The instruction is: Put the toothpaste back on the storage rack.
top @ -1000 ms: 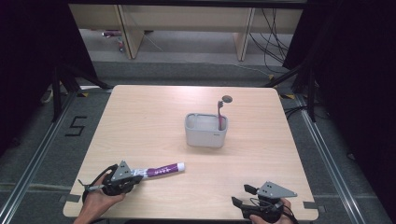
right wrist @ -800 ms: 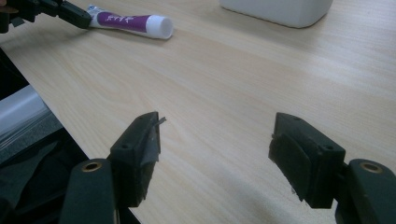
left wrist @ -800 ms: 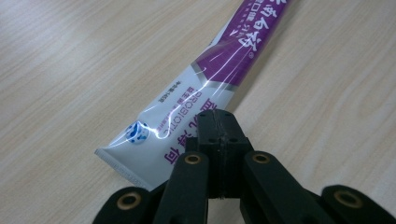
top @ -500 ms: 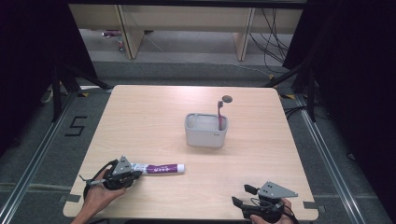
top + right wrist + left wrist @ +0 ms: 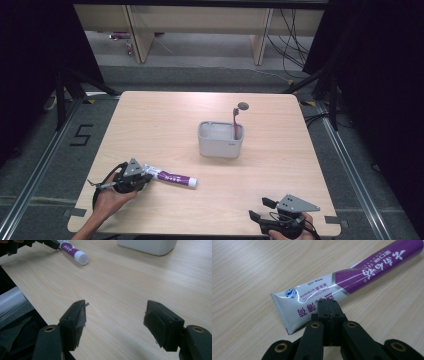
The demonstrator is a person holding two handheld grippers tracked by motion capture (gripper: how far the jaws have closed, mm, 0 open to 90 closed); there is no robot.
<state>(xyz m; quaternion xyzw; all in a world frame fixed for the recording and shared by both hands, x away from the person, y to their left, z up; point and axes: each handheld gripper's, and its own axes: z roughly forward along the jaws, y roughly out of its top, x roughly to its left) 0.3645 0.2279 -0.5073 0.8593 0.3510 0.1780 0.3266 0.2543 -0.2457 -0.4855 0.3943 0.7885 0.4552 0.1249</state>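
Left claw [image 5: 329, 305] at the purple-and-white plastic toothpaste tube [image 5: 352, 281].
My left claw pinches its crimped end, flat on the pale wooden worktop [image 5: 165, 125]; right claw [image 5: 116, 321] spread.

You're looking down on the light wooden desk [image 5: 165, 120] from above; both gripper cameras are skimming it closely, sharing the purple-and-white toothpaste tube [image 5: 352, 282].

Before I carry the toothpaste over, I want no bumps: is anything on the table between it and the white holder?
Nothing visible: bare table separates the toothpaste from the white holder.
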